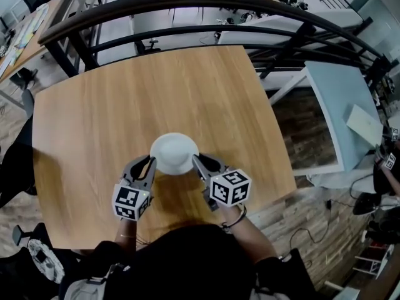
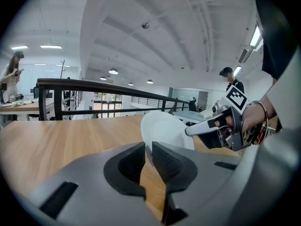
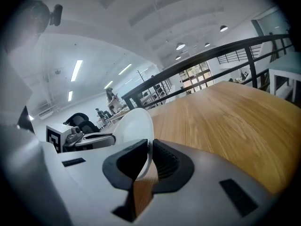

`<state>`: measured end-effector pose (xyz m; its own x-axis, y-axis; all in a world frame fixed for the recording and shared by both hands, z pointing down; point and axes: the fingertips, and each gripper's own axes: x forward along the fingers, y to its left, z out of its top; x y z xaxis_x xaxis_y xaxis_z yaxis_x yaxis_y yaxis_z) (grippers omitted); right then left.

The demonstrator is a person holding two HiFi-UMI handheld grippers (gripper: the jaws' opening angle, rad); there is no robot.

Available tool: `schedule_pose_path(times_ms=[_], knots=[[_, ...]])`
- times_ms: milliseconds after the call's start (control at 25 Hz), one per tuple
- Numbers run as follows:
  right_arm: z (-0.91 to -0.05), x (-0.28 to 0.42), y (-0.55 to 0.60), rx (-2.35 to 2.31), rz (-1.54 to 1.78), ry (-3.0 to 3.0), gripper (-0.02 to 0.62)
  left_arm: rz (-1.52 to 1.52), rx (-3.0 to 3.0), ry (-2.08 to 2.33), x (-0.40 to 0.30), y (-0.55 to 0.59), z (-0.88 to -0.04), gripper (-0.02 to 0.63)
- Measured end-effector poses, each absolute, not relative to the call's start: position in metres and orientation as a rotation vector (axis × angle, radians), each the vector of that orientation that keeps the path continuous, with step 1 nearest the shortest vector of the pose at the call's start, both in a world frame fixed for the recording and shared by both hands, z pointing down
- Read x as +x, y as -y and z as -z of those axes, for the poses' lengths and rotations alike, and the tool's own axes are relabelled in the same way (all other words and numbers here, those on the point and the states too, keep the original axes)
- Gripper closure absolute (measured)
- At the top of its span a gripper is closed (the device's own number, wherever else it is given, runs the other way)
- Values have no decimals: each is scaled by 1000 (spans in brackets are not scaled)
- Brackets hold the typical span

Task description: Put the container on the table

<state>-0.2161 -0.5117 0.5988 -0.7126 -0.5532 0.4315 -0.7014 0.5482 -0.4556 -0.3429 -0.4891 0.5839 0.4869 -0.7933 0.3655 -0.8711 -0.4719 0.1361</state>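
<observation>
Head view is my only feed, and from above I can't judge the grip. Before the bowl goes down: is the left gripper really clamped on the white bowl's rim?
Observer: Yes. In the left gripper view, the left gripper has its pads closed on the thin rim of the white bowl.
Operator: And the right one?
Observer: Same there. In the right gripper view, the right gripper pinches the rim between its pads. The bowl rises to the left of them, over the wooden table.
</observation>
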Motion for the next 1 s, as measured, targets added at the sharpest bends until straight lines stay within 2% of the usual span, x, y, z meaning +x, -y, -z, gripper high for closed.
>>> schedule_pose_path(times_ms=[1000], knots=[[-668,-238,525,960,-943,2348,563,-508,2292,1361,-364,499,-650,561]])
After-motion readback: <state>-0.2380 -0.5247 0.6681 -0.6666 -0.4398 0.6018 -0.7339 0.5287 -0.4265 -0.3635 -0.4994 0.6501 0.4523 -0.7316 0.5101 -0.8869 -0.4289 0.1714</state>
